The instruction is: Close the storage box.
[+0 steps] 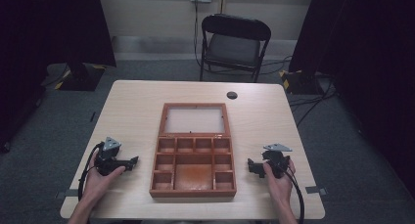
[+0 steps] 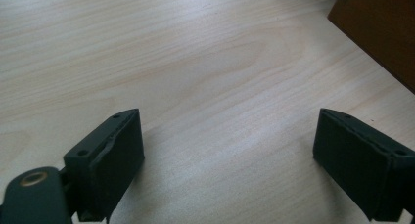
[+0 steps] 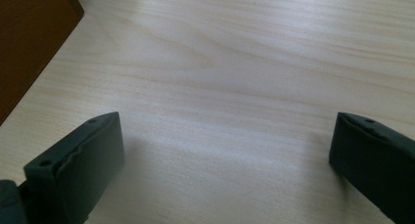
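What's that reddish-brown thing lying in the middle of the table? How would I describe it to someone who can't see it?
On the pale wooden table, between the left gripper and the right gripper, lies an open wooden box. Its tray is divided into small compartments around one large one, all seemingly empty. Its hinged lid, framing a pale panel, lies flat toward the folding chair.

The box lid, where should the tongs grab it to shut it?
Probably the lid at its far edge, from a side: it lies open, flat behind the wooden box, hinged at the compartments, so that edge swings freest. Both tongs are open, nearer the person.

An open wooden box (image 1: 193, 158) lies between both tools.
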Motion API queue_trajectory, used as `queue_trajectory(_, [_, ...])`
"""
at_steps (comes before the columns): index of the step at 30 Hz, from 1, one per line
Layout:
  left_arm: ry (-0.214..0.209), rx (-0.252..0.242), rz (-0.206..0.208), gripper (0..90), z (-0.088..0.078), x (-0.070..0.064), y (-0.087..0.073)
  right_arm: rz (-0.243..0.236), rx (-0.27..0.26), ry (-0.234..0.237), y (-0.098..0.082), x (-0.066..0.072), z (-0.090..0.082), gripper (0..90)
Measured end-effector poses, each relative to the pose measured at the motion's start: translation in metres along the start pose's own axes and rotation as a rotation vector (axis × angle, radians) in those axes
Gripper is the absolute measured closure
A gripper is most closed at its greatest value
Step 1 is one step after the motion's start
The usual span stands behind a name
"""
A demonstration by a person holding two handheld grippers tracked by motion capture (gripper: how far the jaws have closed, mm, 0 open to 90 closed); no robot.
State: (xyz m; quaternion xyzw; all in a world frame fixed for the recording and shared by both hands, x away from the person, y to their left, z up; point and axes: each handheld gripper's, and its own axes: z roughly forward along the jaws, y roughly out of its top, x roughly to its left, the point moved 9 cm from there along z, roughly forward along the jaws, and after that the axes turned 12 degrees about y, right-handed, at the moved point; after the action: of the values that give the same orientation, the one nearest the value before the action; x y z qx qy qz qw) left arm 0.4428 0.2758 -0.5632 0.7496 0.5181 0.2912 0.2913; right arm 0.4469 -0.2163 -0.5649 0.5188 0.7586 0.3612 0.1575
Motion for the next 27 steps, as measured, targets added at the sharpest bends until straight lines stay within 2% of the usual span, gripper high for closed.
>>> queue_trajectory(2, [0.004,0.0,0.005,12.8,0.0,0.001,0.0,0.0,0.0,0.0,0.0,0.0,0.0,0.0])
queue_trajectory(7, [0.005,-0.003,-0.015,16.3,-0.001,0.002,0.0,-0.002,-0.001,0.0,0.0,0.0,0.0,0.0])
queue_trajectory(13, [0.003,0.014,-0.003,17.9,-0.003,0.003,0.0,-0.001,0.015,0.005,-0.001,0.0,-0.001,0.0])
queue_trajectory(14, [0.002,0.017,-0.004,18.8,-0.004,0.003,0.0,-0.001,0.016,0.011,-0.001,0.0,-0.002,1.4])
queue_trajectory(17, [-0.012,0.02,-0.013,19.2,-0.004,0.002,0.002,0.014,-0.008,-0.009,0.002,-0.003,-0.006,17.1])
queue_trajectory(19, [-0.015,0.012,-0.013,19.5,-0.006,0.002,0.006,0.037,-0.011,-0.001,0.003,-0.004,-0.006,13.9])
queue_trajectory(23, [-0.013,0.003,-0.014,20.6,-0.007,0.002,0.012,0.024,-0.001,0.012,0.003,-0.003,-0.007,14.9])
queue_trajectory(24, [-0.017,-0.006,-0.036,20.6,-0.008,0.002,0.013,0.024,-0.001,0.014,0.003,-0.003,-0.007,14.9])
queue_trajectory(27, [-0.017,-0.001,-0.036,20.6,-0.008,0.003,0.013,0.019,0.004,0.012,0.003,-0.002,-0.006,14.9])
